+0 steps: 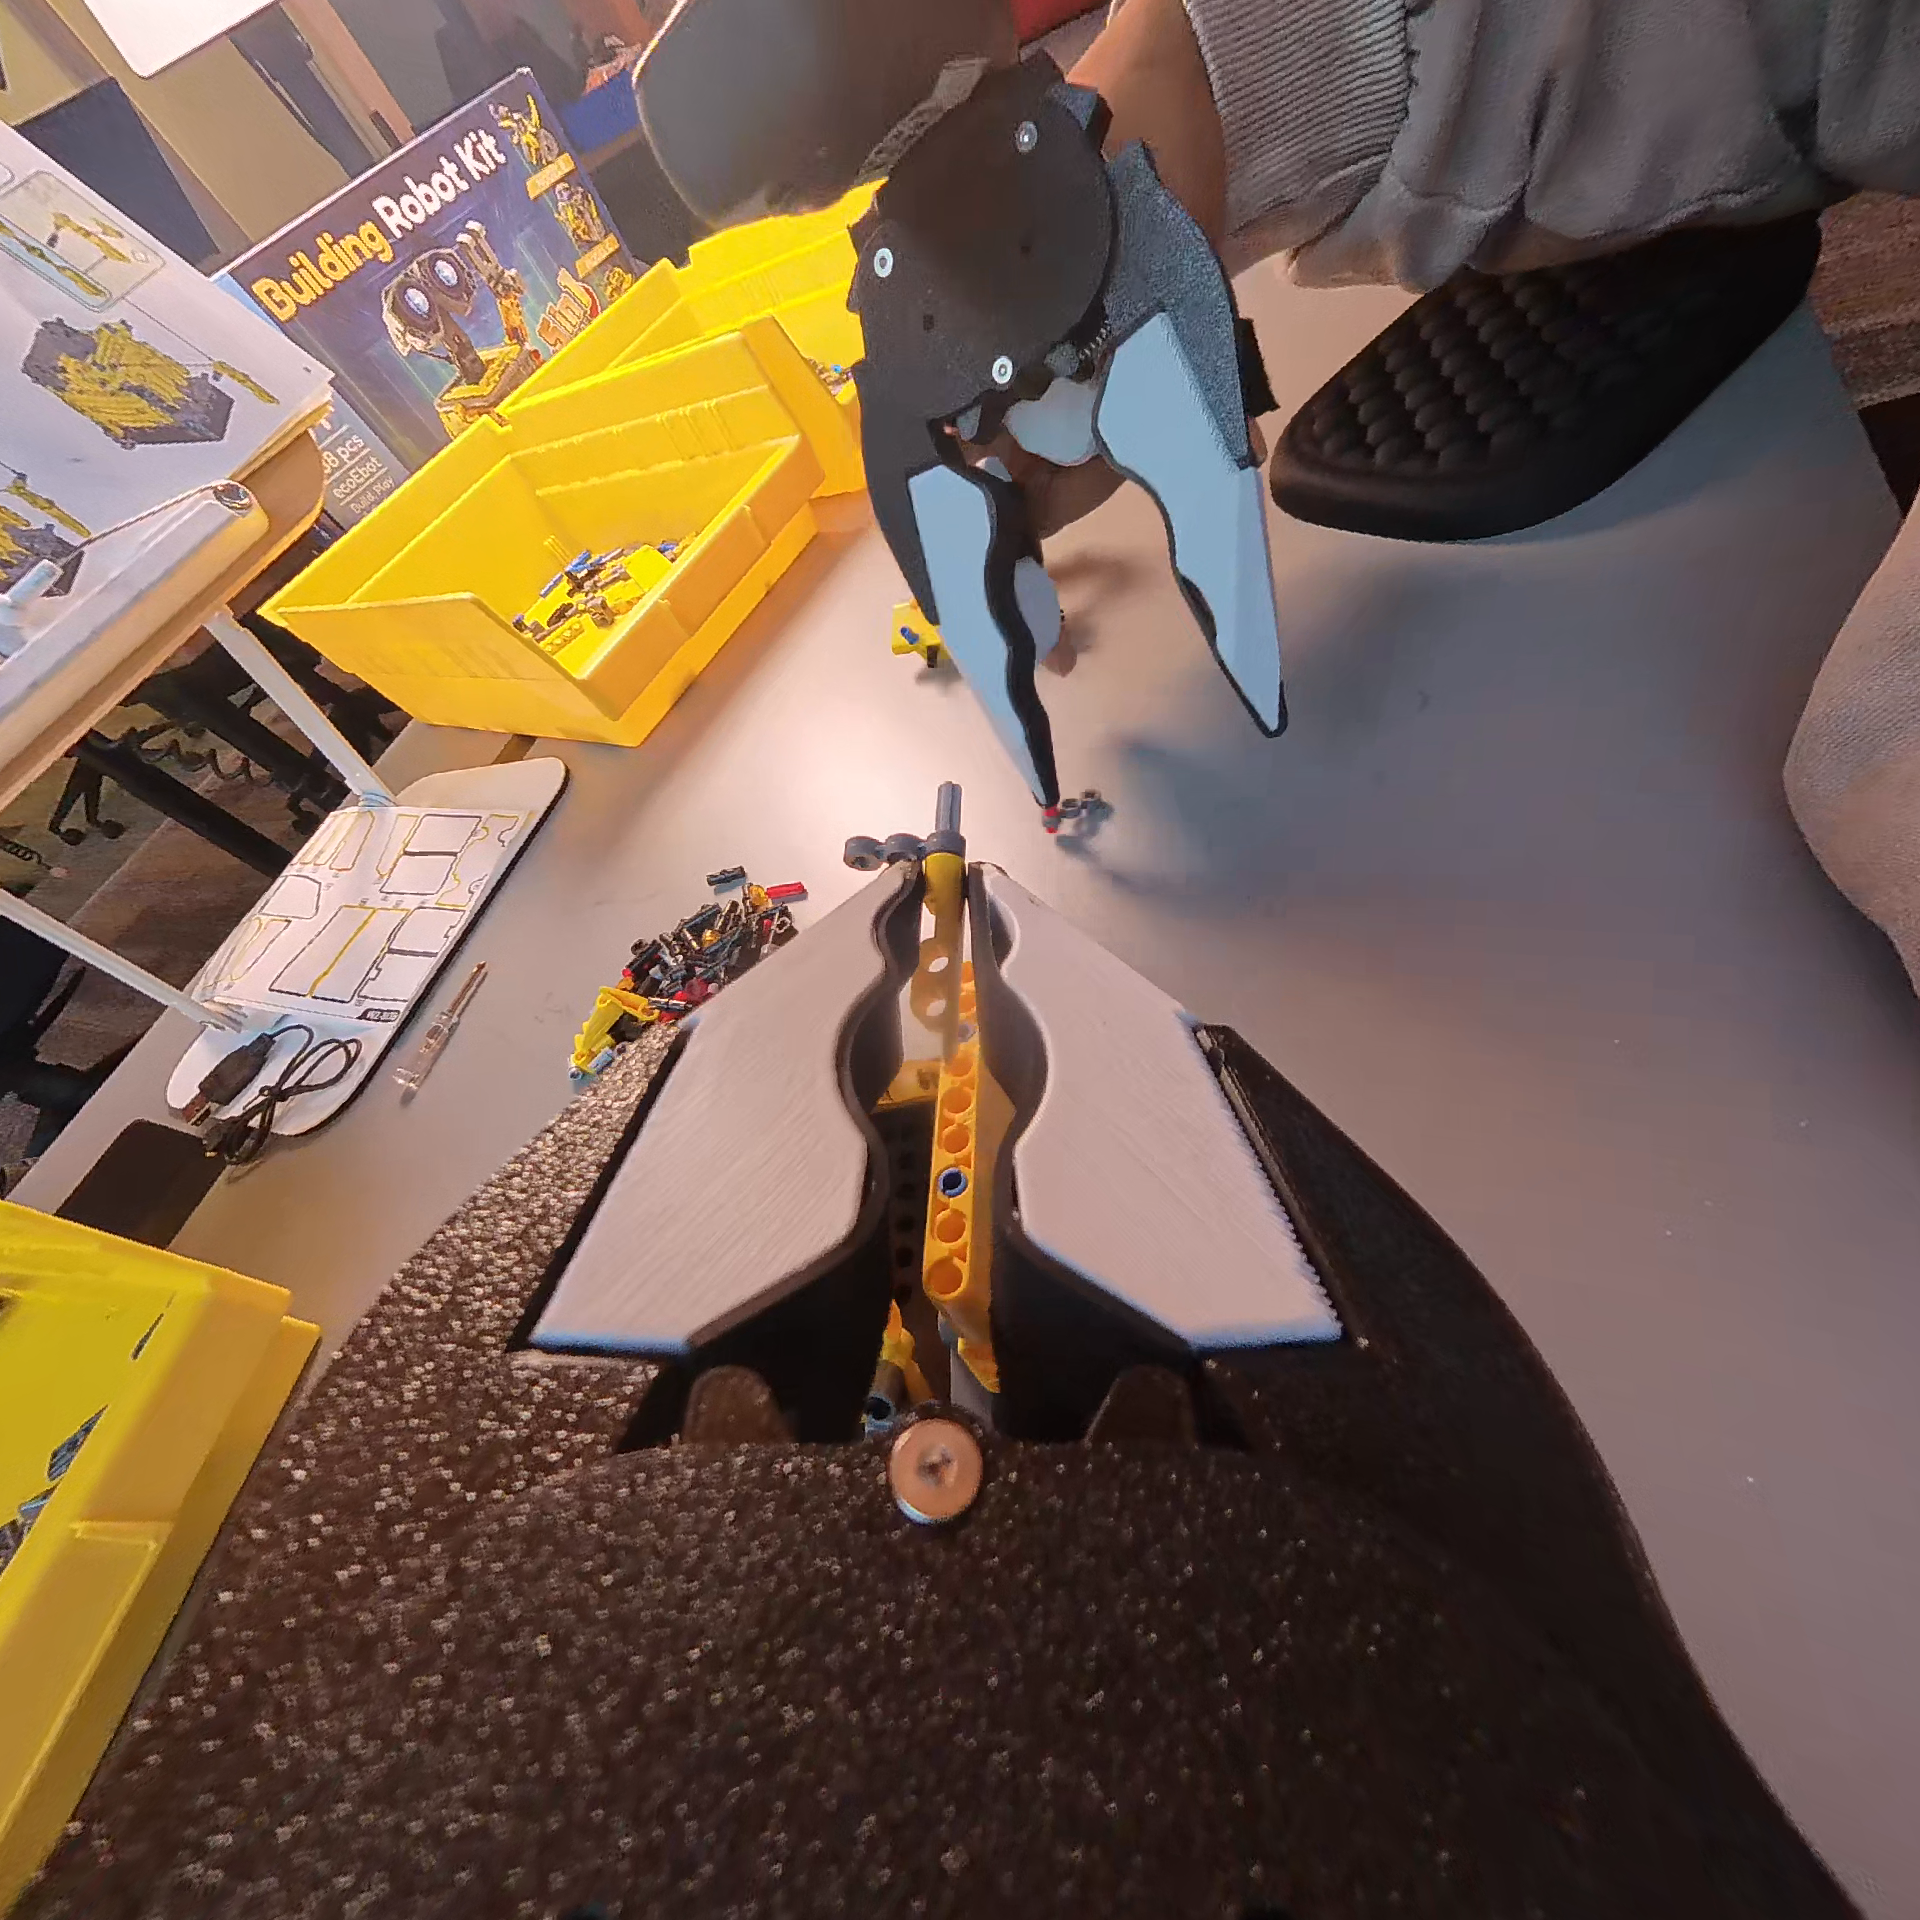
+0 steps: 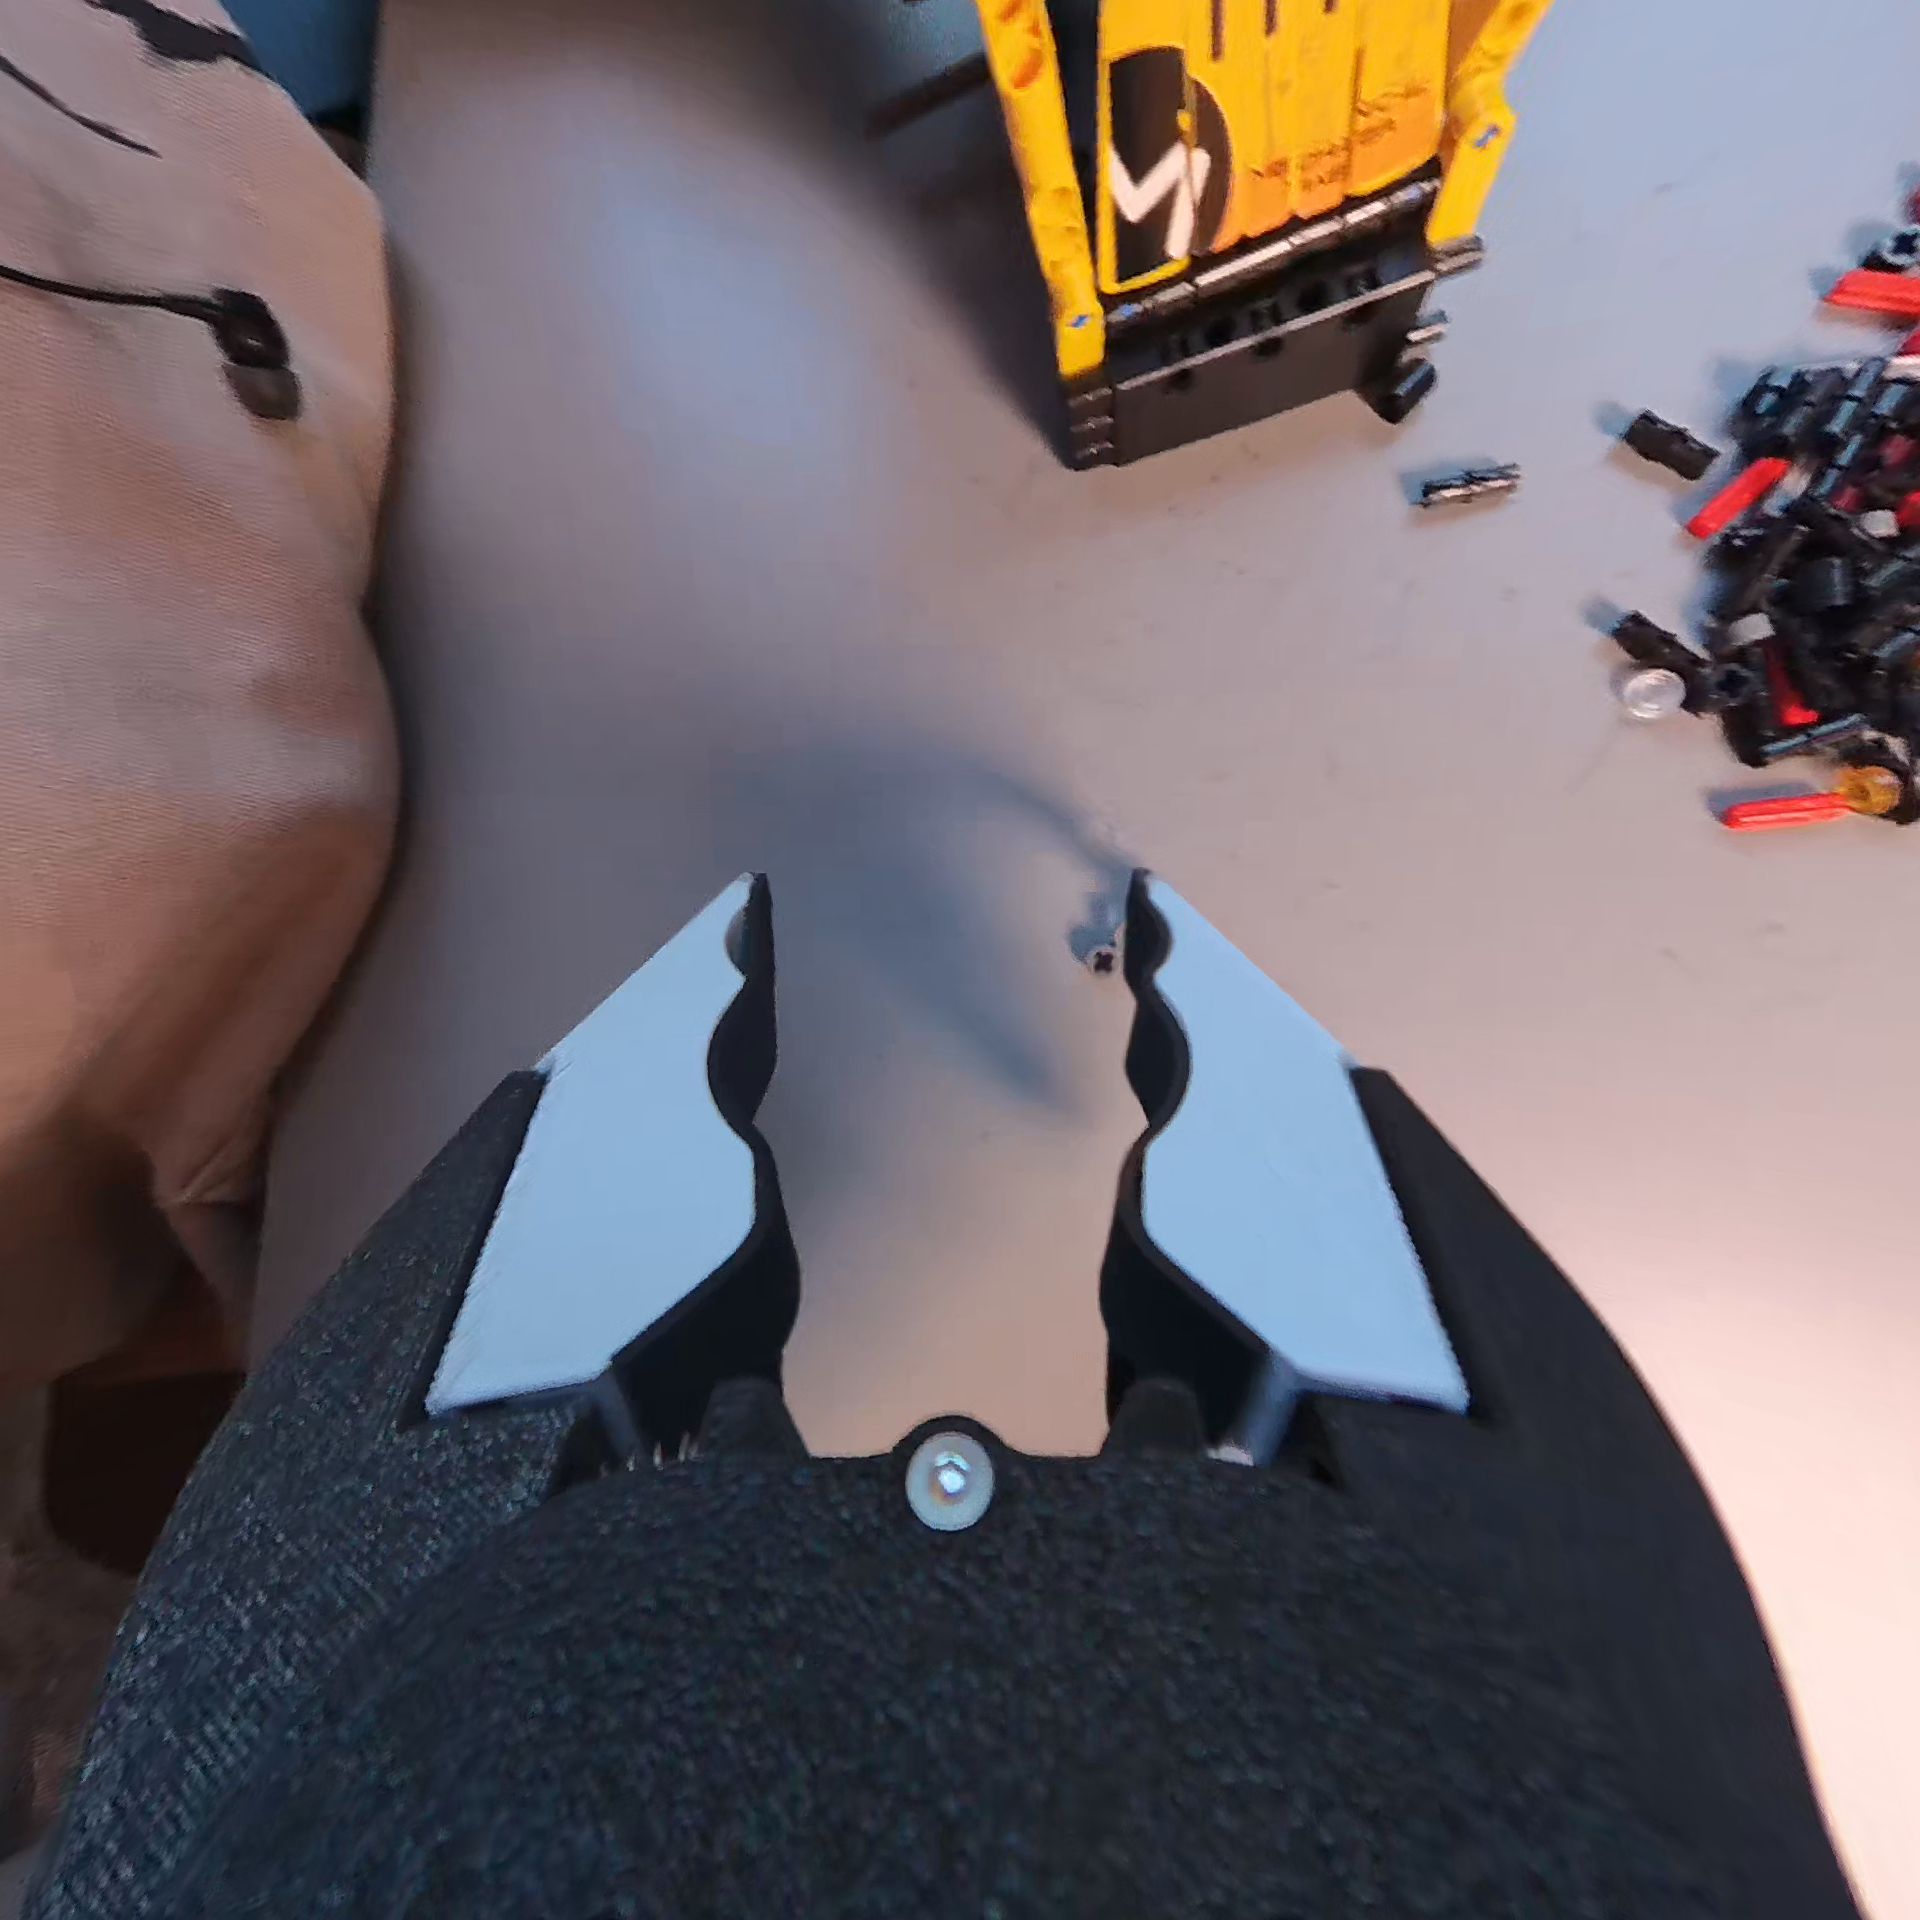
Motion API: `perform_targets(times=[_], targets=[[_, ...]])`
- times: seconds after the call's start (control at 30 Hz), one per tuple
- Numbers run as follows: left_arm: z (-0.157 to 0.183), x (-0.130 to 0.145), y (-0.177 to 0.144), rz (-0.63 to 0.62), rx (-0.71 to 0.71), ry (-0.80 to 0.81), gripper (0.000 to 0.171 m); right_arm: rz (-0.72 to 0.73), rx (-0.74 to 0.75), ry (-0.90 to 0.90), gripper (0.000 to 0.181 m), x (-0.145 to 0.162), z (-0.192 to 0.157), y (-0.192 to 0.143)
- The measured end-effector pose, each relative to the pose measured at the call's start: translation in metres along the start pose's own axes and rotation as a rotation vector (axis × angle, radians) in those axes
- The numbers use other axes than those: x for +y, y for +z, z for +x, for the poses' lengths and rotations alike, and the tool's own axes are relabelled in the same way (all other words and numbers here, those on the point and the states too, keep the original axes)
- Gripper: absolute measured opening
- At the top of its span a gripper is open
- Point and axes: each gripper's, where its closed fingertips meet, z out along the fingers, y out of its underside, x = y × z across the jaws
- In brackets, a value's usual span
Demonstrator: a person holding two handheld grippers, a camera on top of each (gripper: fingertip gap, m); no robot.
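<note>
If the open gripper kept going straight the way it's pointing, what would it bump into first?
Probably the bare grey table. The right gripper points down at it, jaws open and empty. A tiny grey connector piece lies by its right fingertip, just off the line; depth is hard to judge.

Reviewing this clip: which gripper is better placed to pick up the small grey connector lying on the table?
Right. The right gripper is open with one fingertip beside the small grey connector; the left gripper is shut on a yellow beam assembly.

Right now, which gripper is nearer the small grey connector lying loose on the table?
Right. The right gripper is open, one fingertip at the small grey connector; the left gripper sits apart, shut on a yellow beam assembly.
</note>
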Motion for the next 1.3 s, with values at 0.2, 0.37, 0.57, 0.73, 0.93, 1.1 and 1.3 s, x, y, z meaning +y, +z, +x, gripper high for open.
perform_targets(times=[0.2, 0.37, 0.57, 0.73, 0.93, 1.1, 1.3], targets=[[0.001, 0.001, 0.001, 0.001, 0.005, -0.002, 0.007, 0.230, 0.156, -0.048, 0.046, -0.034, 0.018, -0.021], [0.005, -0.004, 0.002, 0.024, 0.028, 0.002, 0.007, 0.493, 0.232, -0.214, 0.022, -0.087, 0.000, -0.039], [0.011, -0.005, 0.003, 0.032, 0.053, 0.005, 0.007, 0.479, 0.294, -0.351, 0.012, -0.108, -0.015, -0.021], [0.012, -0.006, 0.002, 0.038, 0.071, -0.012, 0.007, 0.439, 0.348, -0.396, 0.005, -0.107, -0.010, -0.016], [0.015, -0.010, -0.002, 0.055, 0.121, -0.055, 0.006, 0.482, 0.344, -0.441, 0.010, -0.112, -0.017, -0.018], [0.018, -0.010, -0.002, 0.062, 0.150, -0.080, 0.007, 0.476, 0.349, -0.477, 0.006, -0.110, -0.019, -0.018], [0.016, -0.023, -0.009, 0.125, 0.204, -0.175, 0.006, 0.576, 0.332, -0.479, 0.002, -0.119, -0.026, -0.028]])
